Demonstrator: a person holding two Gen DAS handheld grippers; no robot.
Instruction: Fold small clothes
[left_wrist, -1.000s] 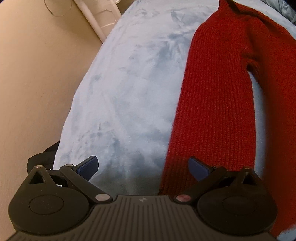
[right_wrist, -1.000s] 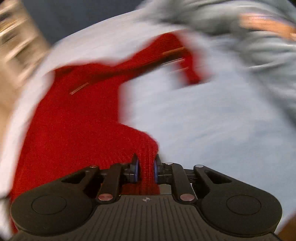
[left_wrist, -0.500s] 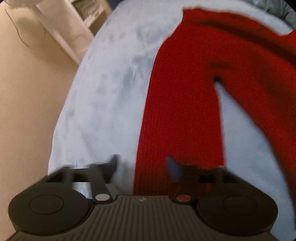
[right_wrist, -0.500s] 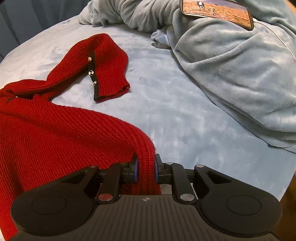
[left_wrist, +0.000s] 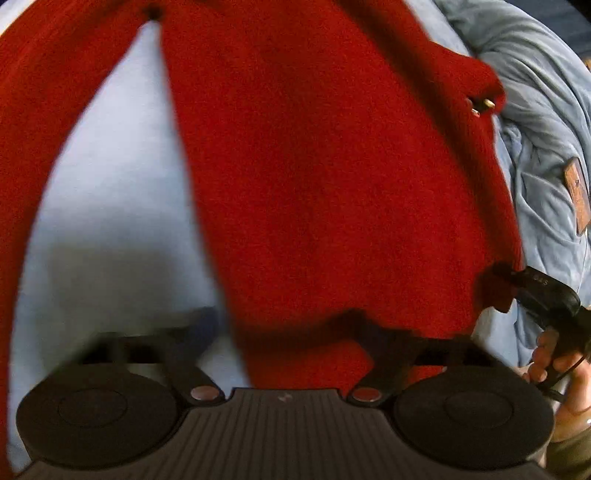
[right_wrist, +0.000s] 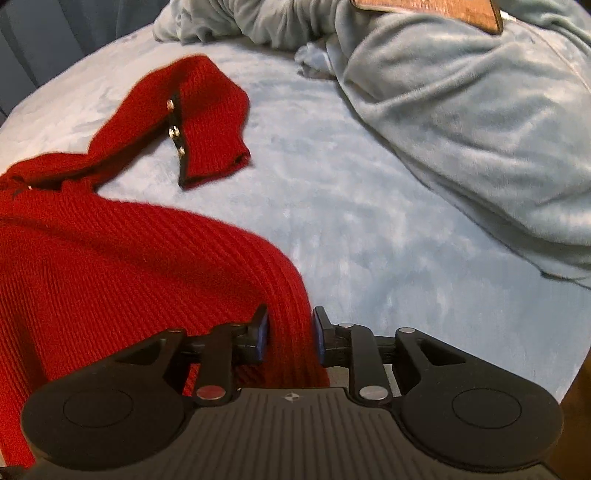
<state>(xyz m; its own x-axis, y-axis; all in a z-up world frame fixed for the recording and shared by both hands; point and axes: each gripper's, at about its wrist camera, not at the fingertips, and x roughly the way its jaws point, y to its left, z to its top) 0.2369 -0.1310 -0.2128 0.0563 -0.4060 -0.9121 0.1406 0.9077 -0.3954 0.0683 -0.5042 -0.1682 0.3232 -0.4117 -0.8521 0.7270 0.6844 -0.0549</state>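
A red knitted sweater (left_wrist: 325, 177) lies spread on a pale blue bed cover (left_wrist: 110, 206). In the left wrist view my left gripper (left_wrist: 284, 325) is open, its fingers straddling the sweater's bottom hem; the view is blurred. In the right wrist view my right gripper (right_wrist: 290, 332) is shut on the sweater's (right_wrist: 110, 280) hem corner, cloth pinched between the blue pads. One sleeve (right_wrist: 199, 118) with small metal buttons lies bent on the cover beyond. The right gripper also shows at the left wrist view's right edge (left_wrist: 517, 280).
A rumpled grey-blue blanket (right_wrist: 461, 110) is heaped at the right and far side of the bed cover (right_wrist: 369, 229), with a phone-like flat object (right_wrist: 436, 11) on it. The person's hand (left_wrist: 554, 365) shows at the right.
My left gripper has swept right from the sleeve to the sweater's bottom hem. My right gripper has kept its hold on the hem corner and come to rest.
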